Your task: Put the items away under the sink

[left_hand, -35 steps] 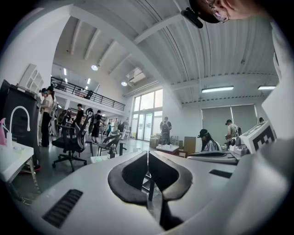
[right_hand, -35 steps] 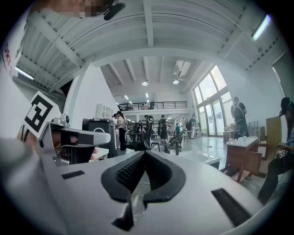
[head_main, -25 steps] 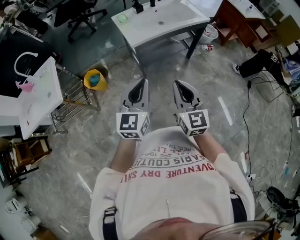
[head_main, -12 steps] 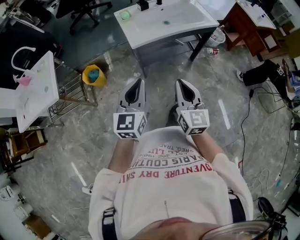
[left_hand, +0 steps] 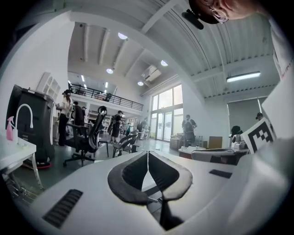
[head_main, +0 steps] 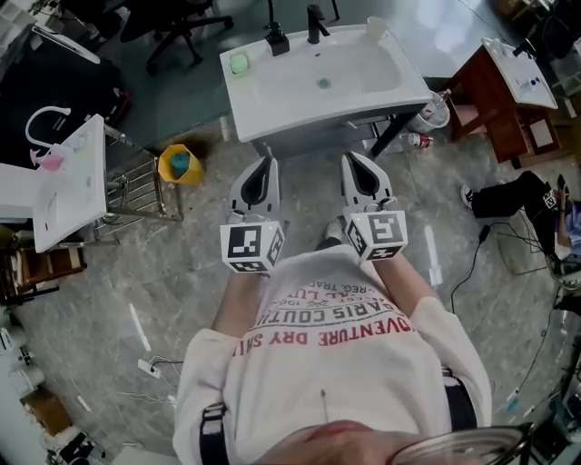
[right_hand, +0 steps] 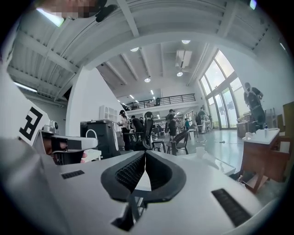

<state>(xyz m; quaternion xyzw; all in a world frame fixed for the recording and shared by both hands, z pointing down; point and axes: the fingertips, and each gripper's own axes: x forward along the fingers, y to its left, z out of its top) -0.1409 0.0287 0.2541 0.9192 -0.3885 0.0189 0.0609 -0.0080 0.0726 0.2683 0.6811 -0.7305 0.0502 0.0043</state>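
Standing before the sink, nothing picked up yet.
Left hand-held gripper and right hand-held gripper are both closed and empty; green item, black bottle and cup wait on its rim, so next likely reach forward and open.

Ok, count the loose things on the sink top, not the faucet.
3: green object back left, black bottle left of the faucet, pale cup back right. None looks hidden.

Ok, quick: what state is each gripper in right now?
Left gripper: closed, jaws together, holding nothing.
Right gripper: closed, jaws together, holding nothing.
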